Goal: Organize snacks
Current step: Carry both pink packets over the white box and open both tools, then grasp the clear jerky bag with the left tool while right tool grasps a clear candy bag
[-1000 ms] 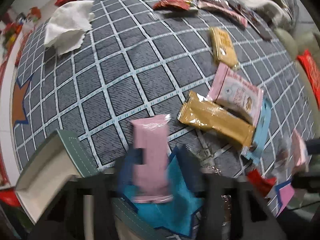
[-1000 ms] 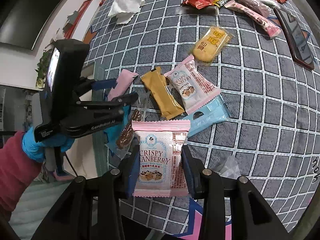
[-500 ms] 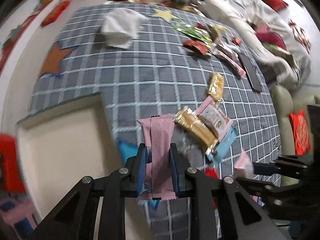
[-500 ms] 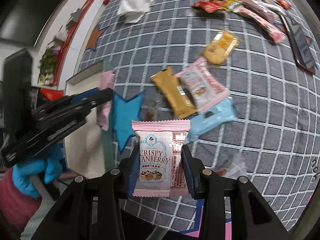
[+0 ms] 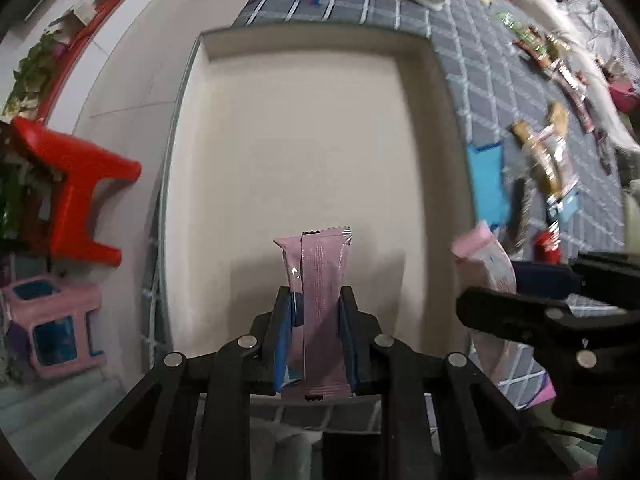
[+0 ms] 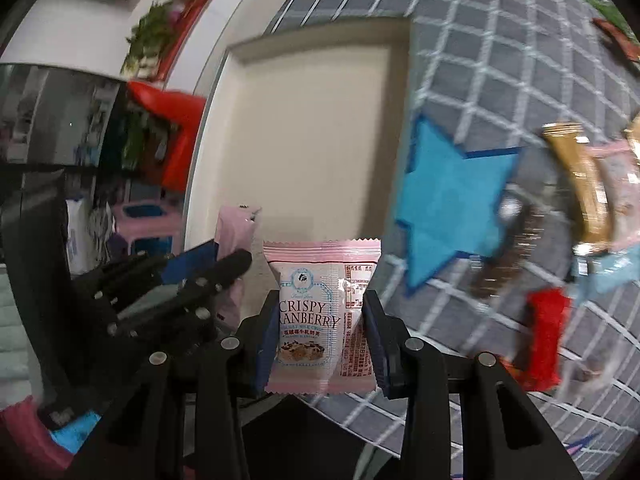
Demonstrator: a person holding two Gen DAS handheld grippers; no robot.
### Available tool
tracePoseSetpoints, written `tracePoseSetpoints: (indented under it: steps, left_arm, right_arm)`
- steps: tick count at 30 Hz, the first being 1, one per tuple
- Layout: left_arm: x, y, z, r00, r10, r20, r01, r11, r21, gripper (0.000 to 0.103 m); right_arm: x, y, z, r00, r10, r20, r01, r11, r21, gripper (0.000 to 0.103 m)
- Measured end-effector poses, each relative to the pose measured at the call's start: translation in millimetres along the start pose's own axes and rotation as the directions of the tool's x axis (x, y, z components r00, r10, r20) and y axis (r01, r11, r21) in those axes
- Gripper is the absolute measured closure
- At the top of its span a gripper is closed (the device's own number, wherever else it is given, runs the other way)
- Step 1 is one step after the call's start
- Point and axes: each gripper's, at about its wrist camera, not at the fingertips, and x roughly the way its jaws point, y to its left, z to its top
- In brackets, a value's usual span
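Glossy pink wrapper (image 5: 318, 280) (crimped ends)

Dim, even indoor light; fisheye bending with dark corners; motion blur smears snacks (image 6: 580, 184) toward three o'clock.

A grey checked cloth (image 5: 472, 80) covers the bench. On it lie a shallow cream tray (image 5: 312, 44) beneath the left tool (image 5: 316, 320), and scattered snack packets (image 5: 540, 152) to its right.

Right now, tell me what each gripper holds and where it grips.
Left gripper: pink snack bar, clamped across its lower half. Right gripper: cranberry packet, clamped at its side edges.
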Motion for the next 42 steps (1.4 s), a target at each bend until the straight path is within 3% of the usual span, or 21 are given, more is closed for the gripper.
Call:
tracePoseSetpoints:
  steps: [2,5,6,8,9,12,13,14,17,28,33,42]
  left_arm:
    - [0.4,2.1,-5.9,1.000,0.024,0.000,-0.024,1.000,0.002,0.073]
    - [-5.1,4.6,-12.1,0.999,0.046,0.013,-0.046,0.999,0.001,0.041]
    - [-7.5,6.2,-13.8,0.999,0.048,0.023,-0.048,0.999,-0.005,0.031]
    - [-17.1,8.1,-16.5,0.998,0.048,0.051,-0.048,0.999,-0.016,0.026]
    - [-21.3,8.2,-17.1,0.997,0.051,0.055,-0.050,0.999,-0.013,0.024]
    - [-31.6,5.4,-15.2,0.997,0.051,0.065,-0.051,0.999,-0.001,0.024]
    - [-36.7,3.5,-15.0,0.997,0.043,0.064,-0.044,0.999,0.012,0.024]
    - [-39.7,1.0,-12.1,0.997,0.045,0.064,-0.046,0.999,0.022,0.024]
    - [-55.6,-7.7,-6.8,0.989,0.106,0.107,-0.113,0.992,0.058,0.023]
    - [-91.9,-12.1,19.7,0.961,0.198,0.190,-0.214,0.974,0.067,0.023]
    - [-109.6,-14.9,25.3,0.933,0.269,0.238,-0.286,0.958,0.037,0.023]
    - [-150.7,-9.7,34.7,0.912,0.199,0.359,-0.189,0.980,-0.062,0.022]
  right_arm:
    - [11.0,6.3,5.8,0.999,-0.013,-0.029,0.012,1.000,-0.005,0.061]
    - [18.8,9.8,12.0,0.998,-0.037,-0.058,0.037,0.999,-0.004,0.058]
    - [18.4,10.6,12.7,0.997,-0.044,-0.062,0.044,0.999,-0.005,0.045]
    - [14.4,13.1,13.7,0.996,-0.073,-0.056,0.072,0.997,-0.013,0.027]
    - [12.0,12.9,14.5,0.995,-0.086,-0.053,0.086,0.996,-0.016,0.023]
    - [0.4,12.6,13.7,0.991,-0.127,-0.041,0.127,0.992,-0.018,0.021]
    - [-3.7,11.4,13.0,0.989,-0.141,-0.038,0.140,0.990,-0.016,0.007]
    - [-8.3,9.7,11.7,0.987,-0.156,-0.032,0.156,0.988,-0.012,0.000]
    - [-23.6,2.7,5.8,0.983,-0.181,-0.009,0.181,0.983,0.003,0.000]
    - [-62.0,-38.5,-11.0,0.982,-0.189,0.020,0.184,0.973,0.138,0.000]
    - [-69.3,-41.8,-11.9,0.984,-0.177,0.034,0.170,0.973,0.158,0.000]
    - [-80.3,-48.9,-10.6,0.983,-0.169,0.068,0.156,0.973,0.173,0.000]
